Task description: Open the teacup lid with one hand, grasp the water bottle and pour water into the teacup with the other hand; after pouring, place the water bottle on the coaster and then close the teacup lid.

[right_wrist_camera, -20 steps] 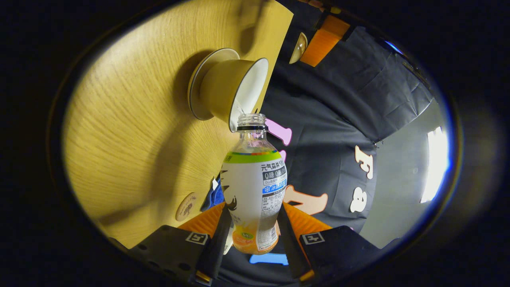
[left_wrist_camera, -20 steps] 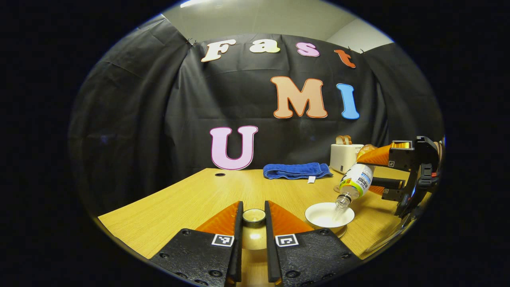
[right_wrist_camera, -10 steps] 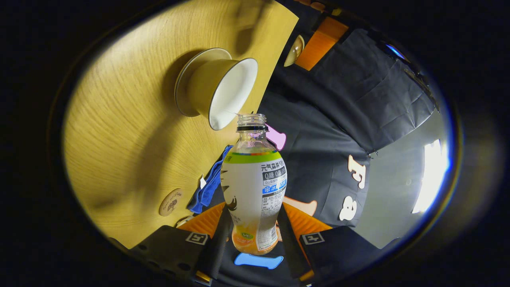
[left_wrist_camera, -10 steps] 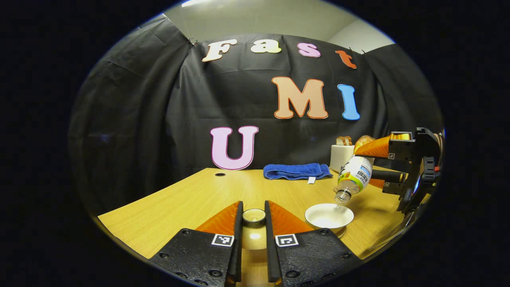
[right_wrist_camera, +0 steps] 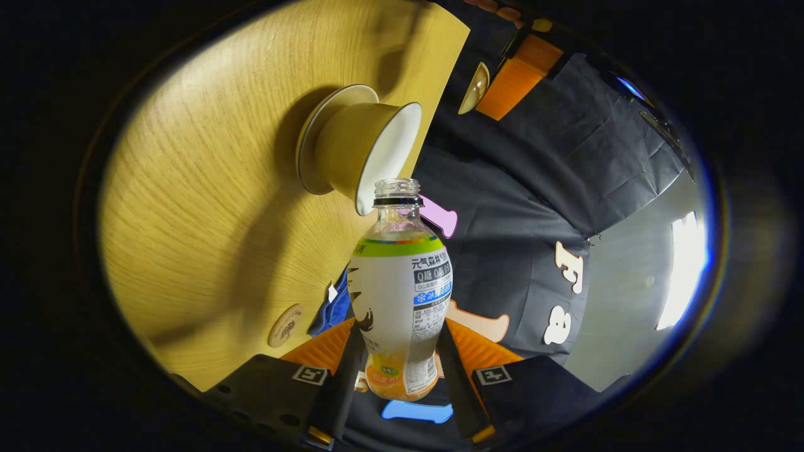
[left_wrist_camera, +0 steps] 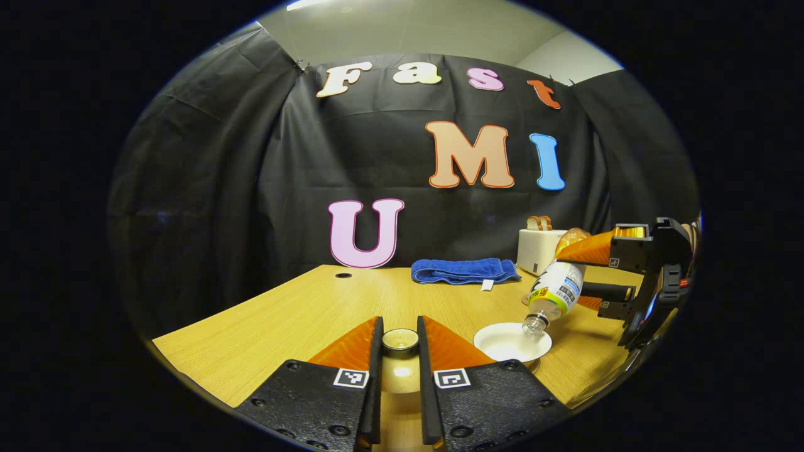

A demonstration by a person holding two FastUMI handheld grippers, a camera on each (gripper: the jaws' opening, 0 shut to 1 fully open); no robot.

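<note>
Left gripper view: left gripper [left_wrist_camera: 398,351] closed on teacup lid [left_wrist_camera: 400,339], held above counter [left_wrist_camera: 301,314]. Right gripper [left_wrist_camera: 587,270] tilts water bottle [left_wrist_camera: 553,295], mouth over open teacup [left_wrist_camera: 512,342].

Right gripper view: right gripper [right_wrist_camera: 396,370] clamps water bottle [right_wrist_camera: 401,295]; mouth at teacup [right_wrist_camera: 370,154] rim; coaster [right_wrist_camera: 286,325] on counter [right_wrist_camera: 207,188].

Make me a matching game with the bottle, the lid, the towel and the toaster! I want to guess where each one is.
Things:
1. water bottle
2. teacup lid
3. blue towel
4. toaster

Places or states:
A. folded, lying at the back of the table
B. tipped, mouth down over the teacup
C. between the left gripper jaws
D. holds bread slices, beside the towel

Pairs: 1-B, 2-C, 3-A, 4-D
</note>
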